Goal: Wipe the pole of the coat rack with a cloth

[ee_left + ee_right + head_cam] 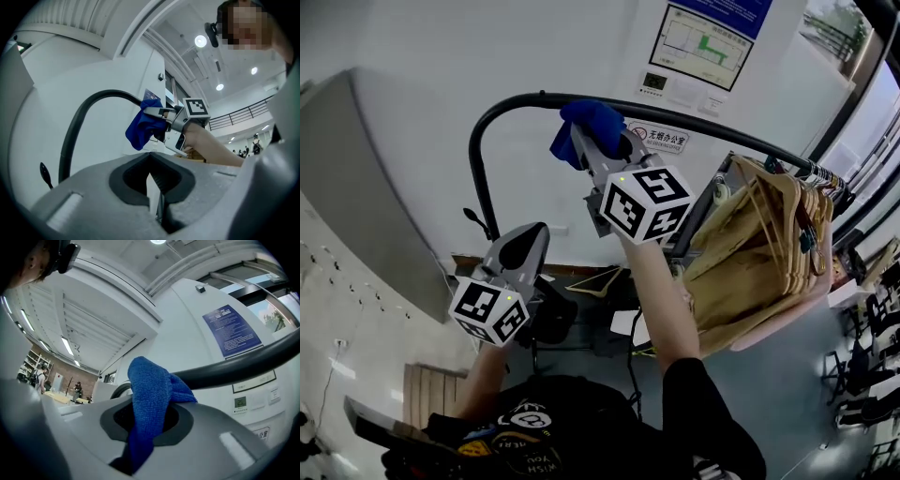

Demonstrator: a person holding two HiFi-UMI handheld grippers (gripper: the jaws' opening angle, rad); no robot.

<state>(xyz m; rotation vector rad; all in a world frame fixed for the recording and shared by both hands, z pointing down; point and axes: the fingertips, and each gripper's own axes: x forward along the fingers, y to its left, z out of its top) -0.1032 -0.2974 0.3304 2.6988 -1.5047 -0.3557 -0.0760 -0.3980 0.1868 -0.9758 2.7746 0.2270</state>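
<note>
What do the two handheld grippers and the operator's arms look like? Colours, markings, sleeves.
Both the left gripper and right gripper have grey moulded bodies tapering to tongs with a dark inner recess. Each carries a white cube with black square markers. No cables show. The person wears a black short-sleeved top.

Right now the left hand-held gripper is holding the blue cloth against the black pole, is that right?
Not quite: it is the right hand-held gripper holding the blue cloth against the black pole. The right gripper view shows the cloth clamped between its jaws. The left hand-held gripper sits lower, jaws together on nothing.
</note>
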